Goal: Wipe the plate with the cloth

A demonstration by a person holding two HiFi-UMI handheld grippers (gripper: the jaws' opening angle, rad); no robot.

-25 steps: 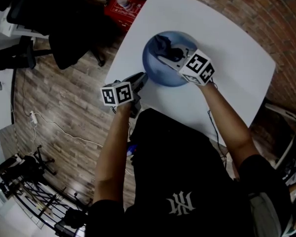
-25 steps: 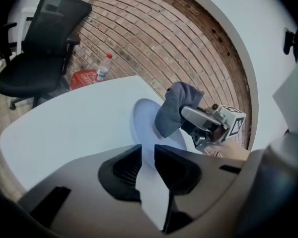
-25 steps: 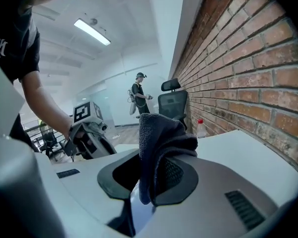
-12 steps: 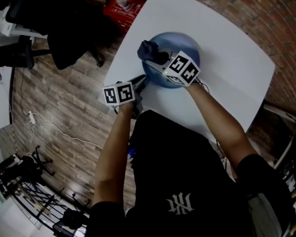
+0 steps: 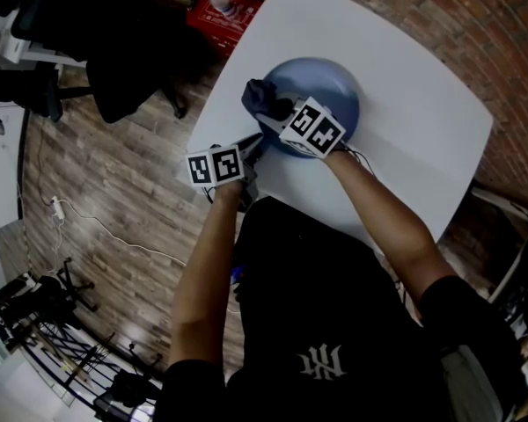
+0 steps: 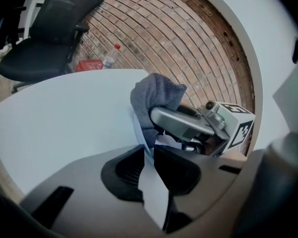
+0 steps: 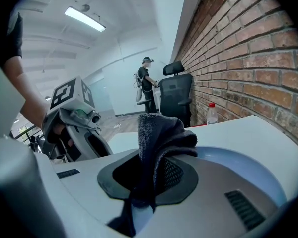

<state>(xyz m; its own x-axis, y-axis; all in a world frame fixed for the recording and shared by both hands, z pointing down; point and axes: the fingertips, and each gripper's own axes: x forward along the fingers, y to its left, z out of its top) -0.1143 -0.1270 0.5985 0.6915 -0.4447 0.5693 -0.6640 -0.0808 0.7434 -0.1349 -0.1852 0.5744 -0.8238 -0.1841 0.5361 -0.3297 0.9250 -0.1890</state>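
Now: right gripper clamps bunched dark-grey cloth over blue plate; left gripper pinches its rim.

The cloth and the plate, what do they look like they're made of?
Cloth: soft dark grey-blue fabric, probably microfibre; a fine looped weave shows and it folds limply. Plate: smooth blue with a soft sheen, likely plastic or glazed ceramic; can't tell which.

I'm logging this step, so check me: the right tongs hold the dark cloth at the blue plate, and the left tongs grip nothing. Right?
Not quite: the left tongs are shut on the rim of the blue plate, as the left gripper view shows. The rest stands: the right tongs hold the dark cloth at that plate.
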